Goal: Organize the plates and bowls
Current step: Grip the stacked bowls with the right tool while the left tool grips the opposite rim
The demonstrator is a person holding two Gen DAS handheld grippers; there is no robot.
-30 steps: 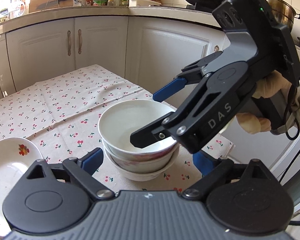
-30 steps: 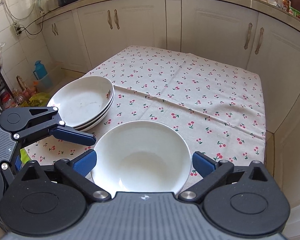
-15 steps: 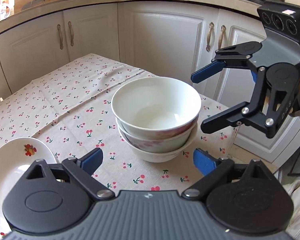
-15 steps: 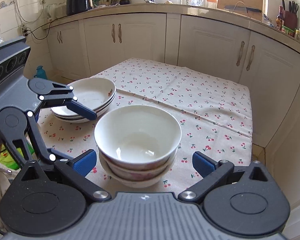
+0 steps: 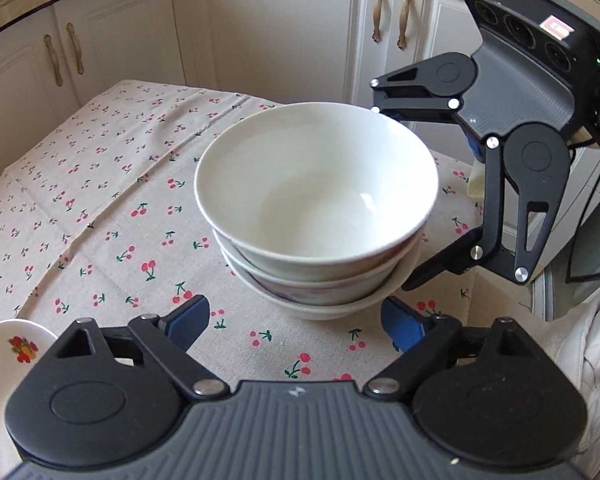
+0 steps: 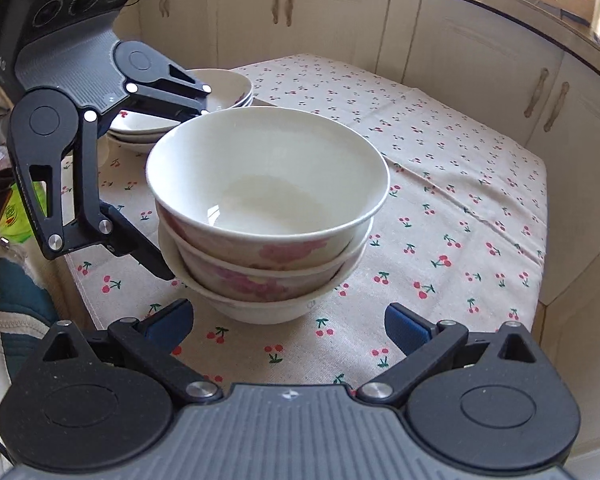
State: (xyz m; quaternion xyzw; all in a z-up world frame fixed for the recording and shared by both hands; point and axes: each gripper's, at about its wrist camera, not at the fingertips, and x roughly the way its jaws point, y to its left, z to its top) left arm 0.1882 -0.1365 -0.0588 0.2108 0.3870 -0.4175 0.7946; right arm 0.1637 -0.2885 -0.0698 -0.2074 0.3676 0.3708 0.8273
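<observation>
Three nested bowls point(image 5: 316, 208) sit on your cherry-print tablecloth point(image 5: 100, 200). Only your right wrist view shows the stacked plates point(image 6: 228, 92) behind them. Your left gripper point(image 5: 296, 322) and right gripper point(image 6: 288, 320), both wide open and empty, have moved closer since half a second ago.

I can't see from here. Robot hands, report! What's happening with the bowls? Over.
Left gripper open, right gripper open, one each side of the bowl stack. Three bowls nested on the tablecloth. Plate stack behind, not blocking.
</observation>
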